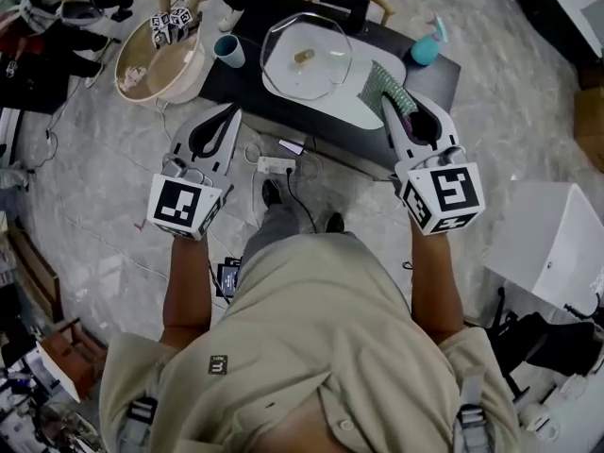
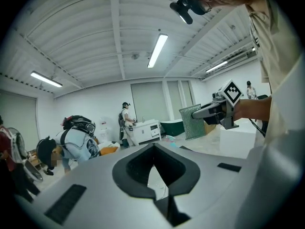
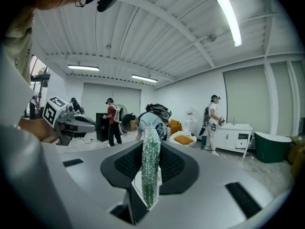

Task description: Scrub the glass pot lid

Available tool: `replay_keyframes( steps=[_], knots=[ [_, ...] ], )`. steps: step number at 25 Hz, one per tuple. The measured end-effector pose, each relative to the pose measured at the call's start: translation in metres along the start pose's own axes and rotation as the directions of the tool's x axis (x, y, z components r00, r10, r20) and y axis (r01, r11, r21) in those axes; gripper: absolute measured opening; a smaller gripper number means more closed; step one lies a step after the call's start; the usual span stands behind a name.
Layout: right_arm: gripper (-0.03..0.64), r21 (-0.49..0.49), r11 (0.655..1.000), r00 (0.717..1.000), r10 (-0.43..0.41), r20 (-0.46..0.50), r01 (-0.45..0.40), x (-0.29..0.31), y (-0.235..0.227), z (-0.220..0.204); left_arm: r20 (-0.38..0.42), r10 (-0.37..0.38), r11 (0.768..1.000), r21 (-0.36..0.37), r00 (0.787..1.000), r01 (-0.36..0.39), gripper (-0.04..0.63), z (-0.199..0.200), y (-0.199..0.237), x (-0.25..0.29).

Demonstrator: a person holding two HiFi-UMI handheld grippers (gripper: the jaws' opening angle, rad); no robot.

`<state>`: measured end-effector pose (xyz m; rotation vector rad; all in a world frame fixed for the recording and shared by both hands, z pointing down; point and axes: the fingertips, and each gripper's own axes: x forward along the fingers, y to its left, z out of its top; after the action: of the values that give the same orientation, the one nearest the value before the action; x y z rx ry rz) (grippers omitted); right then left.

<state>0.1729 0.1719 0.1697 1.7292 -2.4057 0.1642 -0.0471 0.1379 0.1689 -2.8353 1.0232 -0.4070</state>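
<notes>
The person's beige cloth shirt (image 1: 311, 347) is filling the near part of the head view, with both bare forearms reaching out from it. The left tool (image 1: 229, 111) is hanging over the marbled floor just short of the counter (image 1: 243, 85), its smooth grey shells drawn together to a point. Its own view is showing the ribbed black pads meeting at the tip with nothing between them. The right tool (image 1: 389, 102) is pinching a green scrub pad (image 1: 385, 81) by its near end.

The glass pot lid (image 1: 326, 38) is lying farther off, between the two tools, on a white board (image 1: 351, 111) on the dark counter. It is round, clear and domed, with a small brown knob (image 1: 304, 56) at its middle. The pad's far edge is hanging over the board just right of the lid.

Only the head view is showing the lid. The right gripper view is catching the pad (image 3: 150, 161) edge-on, a thin glittering strip clamped upright between the black pads. The left gripper view is showing the same pad (image 2: 192, 122) flat-on, a meshy green rectangle.
</notes>
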Motion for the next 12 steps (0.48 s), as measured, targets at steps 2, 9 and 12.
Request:
replay_keyframes(
  steps=[2,9,12],
  knots=[
    [0.086,0.01,0.999,0.999,-0.048,-0.013,0.048,0.007,0.0,0.002,0.011,-0.041,0.999,-0.006,0.999,0.041,0.015,0.004,0.015,0.013],
    [0.086,0.015,0.99,0.99,-0.137,-0.038,0.138,0.06,0.018,0.013,0.037,-0.161,0.987,0.025,0.986,0.16,0.015,-0.002,0.081,0.045],
    [0.086,0.012,0.986,0.985,-0.165,-0.047,0.166,0.077,0.023,0.018,0.045,-0.192,0.981,0.009,0.98,0.191,0.015,-0.006,0.101,0.054]
  ],
)
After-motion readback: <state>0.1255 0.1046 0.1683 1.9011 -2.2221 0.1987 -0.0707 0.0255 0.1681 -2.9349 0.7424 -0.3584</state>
